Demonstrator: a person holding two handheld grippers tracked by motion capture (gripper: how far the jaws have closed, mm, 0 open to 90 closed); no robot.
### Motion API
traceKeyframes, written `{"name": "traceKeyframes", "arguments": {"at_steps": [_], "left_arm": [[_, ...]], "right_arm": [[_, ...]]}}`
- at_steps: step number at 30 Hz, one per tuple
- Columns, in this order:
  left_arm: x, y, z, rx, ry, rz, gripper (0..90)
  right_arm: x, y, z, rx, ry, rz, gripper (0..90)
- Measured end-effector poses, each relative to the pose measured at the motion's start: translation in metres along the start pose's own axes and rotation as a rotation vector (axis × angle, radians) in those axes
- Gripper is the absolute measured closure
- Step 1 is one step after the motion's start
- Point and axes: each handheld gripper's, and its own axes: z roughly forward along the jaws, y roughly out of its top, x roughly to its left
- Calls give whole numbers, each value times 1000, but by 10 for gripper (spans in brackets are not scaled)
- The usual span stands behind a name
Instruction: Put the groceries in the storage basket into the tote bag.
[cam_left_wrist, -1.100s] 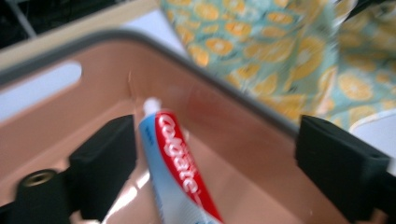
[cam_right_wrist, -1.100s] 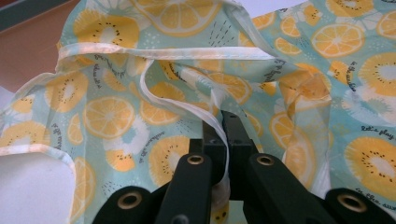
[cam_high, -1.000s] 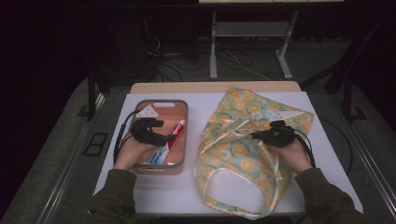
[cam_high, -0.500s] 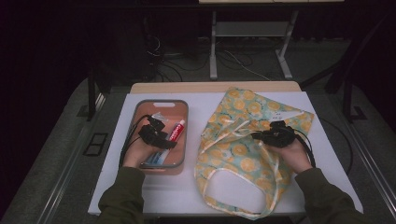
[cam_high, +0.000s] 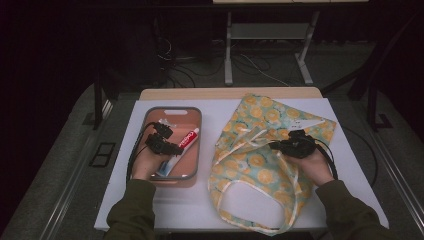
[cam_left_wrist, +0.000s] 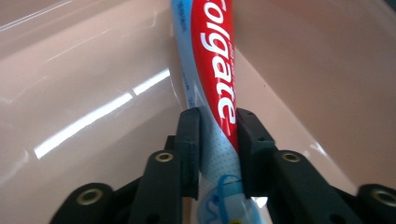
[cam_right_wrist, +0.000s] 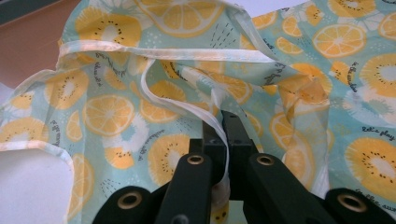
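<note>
left tongs (cam_left_wrist: 218, 122) now clamp Colgate toothpaste tube (cam_left_wrist: 212, 60) in pink tray (cam_high: 195, 120), 0.5 s ago only nearing | right tongs (cam_right_wrist: 223, 126) still pinch fruit-print bag (cam_high: 260, 160) strap | white surface (cam_high: 215, 210) | dark room, floor cables (cam_high: 250, 65)

Red, white and blue toothpaste tube (cam_left_wrist: 218, 88) lying lengthwise in a pink tray (cam_high: 192, 117) on the desk's left, cap pointing away, fruit-print fabric bag (cam_high: 260, 150) rumpled flat beside it, pale-trimmed handle (cam_right_wrist: 177, 105) raised.
</note>
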Motion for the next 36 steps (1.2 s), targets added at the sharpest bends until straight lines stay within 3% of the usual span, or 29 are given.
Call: {"name": "traceKeyframes", "arguments": {"at_steps": [4,9,19,25,36], "left_arm": [[0,2,-4,-22,18,-3,760],[2,5,-17,-98,9,-13,771],[-5,13,-54,-198,-11,36,784],[-20,18,-70,-230,-40,80,789],[-65,31,-71,-270,-116,175,800]], "right_arm": [[0,0,0,-3,1,-3,895],[-1,0,0,-4,2,-1,896],[-1,0,-1,-9,-2,1,896],[-1,0,0,-11,-3,1,896],[-2,1,-1,-15,-11,1,896]]}}
